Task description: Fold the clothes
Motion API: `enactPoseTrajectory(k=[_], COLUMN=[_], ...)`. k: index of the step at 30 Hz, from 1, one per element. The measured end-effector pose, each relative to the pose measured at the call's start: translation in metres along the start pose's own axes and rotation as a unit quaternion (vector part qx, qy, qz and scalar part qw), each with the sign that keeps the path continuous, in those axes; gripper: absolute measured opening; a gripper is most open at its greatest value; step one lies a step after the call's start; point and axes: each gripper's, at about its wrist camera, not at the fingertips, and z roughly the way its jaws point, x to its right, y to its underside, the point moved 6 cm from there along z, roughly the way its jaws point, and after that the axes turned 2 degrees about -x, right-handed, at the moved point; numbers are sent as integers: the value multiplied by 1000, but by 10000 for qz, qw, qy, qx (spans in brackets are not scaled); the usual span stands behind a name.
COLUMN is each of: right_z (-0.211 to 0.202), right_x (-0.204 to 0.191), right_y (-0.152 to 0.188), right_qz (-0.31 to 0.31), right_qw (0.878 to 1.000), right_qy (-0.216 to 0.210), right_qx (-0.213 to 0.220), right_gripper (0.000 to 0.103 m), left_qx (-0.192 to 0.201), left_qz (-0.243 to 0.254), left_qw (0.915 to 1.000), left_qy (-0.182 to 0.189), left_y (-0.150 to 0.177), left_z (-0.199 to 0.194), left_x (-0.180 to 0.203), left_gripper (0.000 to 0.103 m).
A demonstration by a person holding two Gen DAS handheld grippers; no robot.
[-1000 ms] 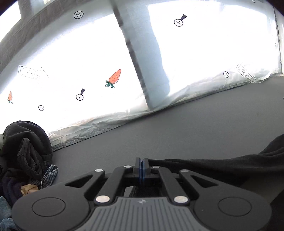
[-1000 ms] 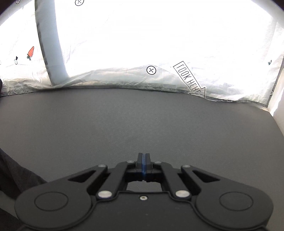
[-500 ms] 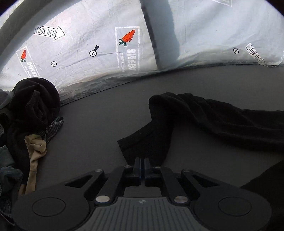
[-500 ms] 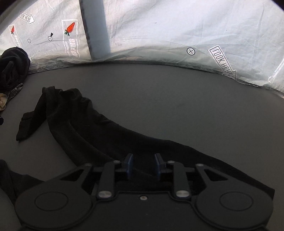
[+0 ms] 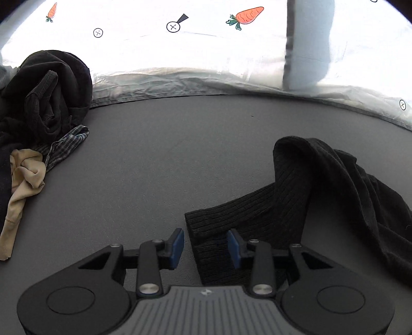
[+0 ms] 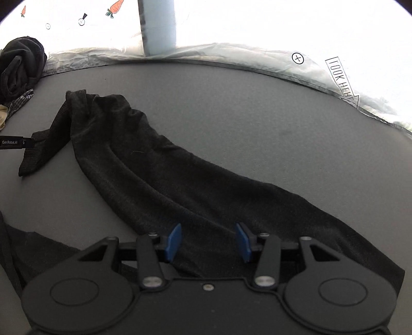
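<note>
A black ribbed knit garment (image 6: 164, 175) lies stretched across the grey table, its sleeve bent back on itself. The sleeve's cuff end (image 5: 219, 232) lies between the blue pads of my left gripper (image 5: 206, 247). Those jaws are opening and the pads stand clear of the cloth. In the right wrist view the body of the garment runs under my right gripper (image 6: 208, 241). Its jaws are opening too, with cloth below and between the pads, which do not press on it. The left gripper's tip (image 6: 15, 143) shows at the far left by the cuff.
A heap of other clothes sits at the table's left: a dark bundle (image 5: 49, 95), a plaid piece (image 5: 67, 147) and a beige piece (image 5: 23, 177). A bright white sheet with carrot prints (image 5: 247, 15) and a pale post (image 6: 158, 25) back the grey tabletop (image 5: 154, 159).
Both grippers went from shut to open. Each tilted down toward the table; the black garment, out of sight or at the edge before, now lies between their pads.
</note>
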Motion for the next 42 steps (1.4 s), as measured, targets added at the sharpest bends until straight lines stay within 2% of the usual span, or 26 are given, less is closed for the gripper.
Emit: enactPoseTrajectory(k=[2,5,7,12,14,17,21,23,26,28,32,34,36,37,38,42], right_z=[2,5,4,-6,-11,-15,-17,-17,-13,-9,5,7,6,6,6,6], right_x=[5,13,19,46,65,108,178,210,241,253,256,255,254,254,252,239], right_y=[2,4,3,-1,-1,7,34,51,71,79,79,75,70,67,63,41], right_qz=[94,254,336,551,682,1208,2247,2842,3424,3515,3350,3234,3188,3090,3007,2185], right_qw=[9999,9993,9987,9959,9933,9841,9592,9442,9267,9236,9325,9372,9385,9423,9469,9623], right_qy=[105,242,370,711,924,1284,1709,1660,1549,1530,1347,1306,1328,1285,1126,1588], right_qx=[-68,-142,-127,62,144,218,160,113,16,-16,-121,-65,2,62,141,309], right_gripper=[48,48,48,48,50,66,69,71,74,76,76,71,53,41,11,11], left_qx=[45,123,328,1077,1174,1049,821,761,712,682,620,619,608,596,581,627], left_qz=[17,-207,-333,-776,-806,-663,-179,-100,-38,-43,88,165,137,95,46,-110], left_qw=[10000,9997,9988,9893,9868,9888,9910,9906,9894,9890,9881,9871,9864,9861,9859,9853], left_qy=[1,39,-113,-607,-778,-833,-1045,-1130,-1265,-1309,-1408,-1469,-1524,-1550,-1570,-1587], left_y=[-3,-14,-28,-83,-94,-92,-72,-64,-58,-57,-54,-54,-55,-55,-57,-65], left_z=[4,3,-2,-31,-33,-22,-8,-6,-7,-7,-6,-5,-4,-2,-1,-1], left_x=[2,-6,-19,-81,-99,-105,-91,-87,-87,-89,-89,-87,-85,-85,-85,-85], left_gripper=[23,16,11,11,11,11,11,11,11,11,11,11,11,11,11,11])
